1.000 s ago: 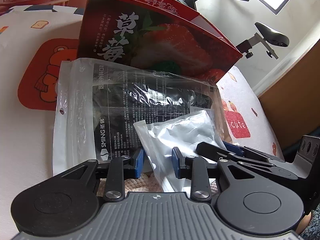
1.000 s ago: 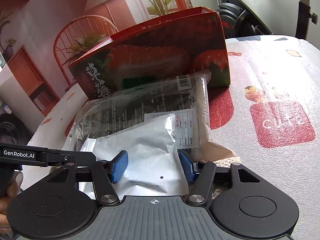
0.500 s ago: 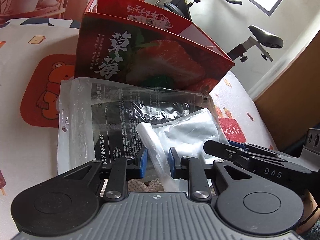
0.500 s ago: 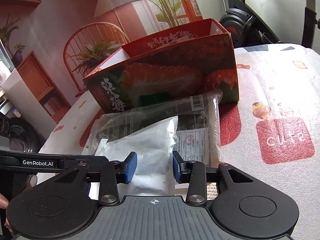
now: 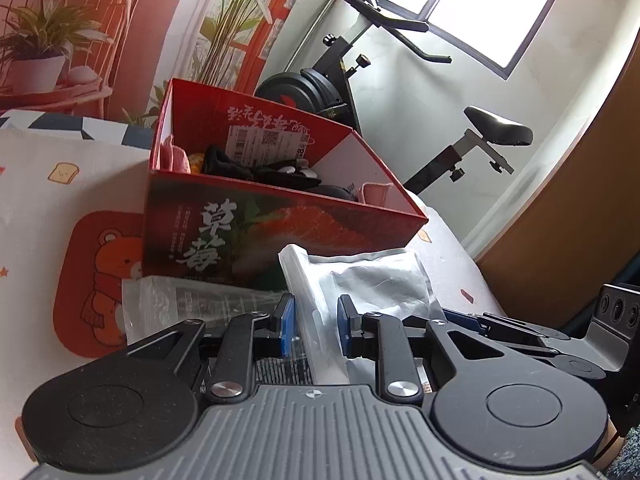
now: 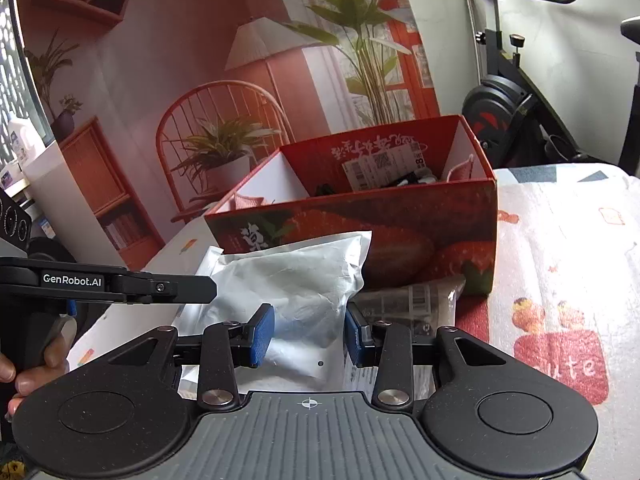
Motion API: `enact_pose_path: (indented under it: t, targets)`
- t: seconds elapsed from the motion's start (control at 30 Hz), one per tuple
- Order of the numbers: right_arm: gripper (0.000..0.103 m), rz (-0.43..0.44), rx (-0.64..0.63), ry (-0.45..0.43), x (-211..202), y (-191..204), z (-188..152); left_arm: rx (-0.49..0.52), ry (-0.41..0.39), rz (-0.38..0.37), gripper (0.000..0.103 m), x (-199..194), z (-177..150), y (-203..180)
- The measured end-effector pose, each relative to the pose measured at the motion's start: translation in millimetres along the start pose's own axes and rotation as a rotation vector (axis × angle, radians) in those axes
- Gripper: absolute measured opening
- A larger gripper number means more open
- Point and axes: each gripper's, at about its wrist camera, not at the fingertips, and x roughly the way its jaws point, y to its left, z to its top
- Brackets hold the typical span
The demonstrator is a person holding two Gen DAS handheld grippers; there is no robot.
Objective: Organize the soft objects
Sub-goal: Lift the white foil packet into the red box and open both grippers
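We hold a white pouch (image 6: 296,292) between both grippers, up off the table and just in front of the red strawberry box (image 5: 280,228). It is a soft, matte, silvery-white plastic bag, puffy and creased in the middle, with flat sealed edges and a small dark dot near its lower edge in the right wrist view. The left gripper (image 5: 313,326) has just closed in and now pinches the pouch's edge between its blue pads. The right gripper (image 6: 308,334) has likewise just narrowed, and its blue pads press into the pouch's body from either side.

The pouch's long axis runs away from us toward the box; in the right wrist view its far corner tilts upward against the box's front wall.

Beneath the pouch, a clear packet (image 5: 192,304) with black print lies flat on the patterned tablecloth (image 6: 568,240), reaching the foot of the box. The box stands open at the top, with dark soft items (image 5: 264,170) and pink cloth (image 5: 174,154) inside.
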Motion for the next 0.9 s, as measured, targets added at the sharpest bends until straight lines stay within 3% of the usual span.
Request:
enact_pose_path:
  t: [0.2, 0.43, 0.67, 0.9]
  targets:
    - [0.036, 0.003, 0.021, -0.048, 7, -7, 40, 0.009, -0.051, -0.015, 0.024, 7, 37, -3]
    - [0.036, -0.029, -0.03, -0.054, 43, -18, 91, 0.004, -0.088, 0.003, 0.024, 40, 88, 5]
    - [0.038, -0.028, -0.051, -0.014, 97, -37, 123, -0.005, -0.058, 0.07, 0.024, 80, 116, 22]
    - [0.038, -0.046, -0.018, 0.062, 143, -59, 126, -0.009, -0.003, 0.122, 0.024, 113, 124, 33]
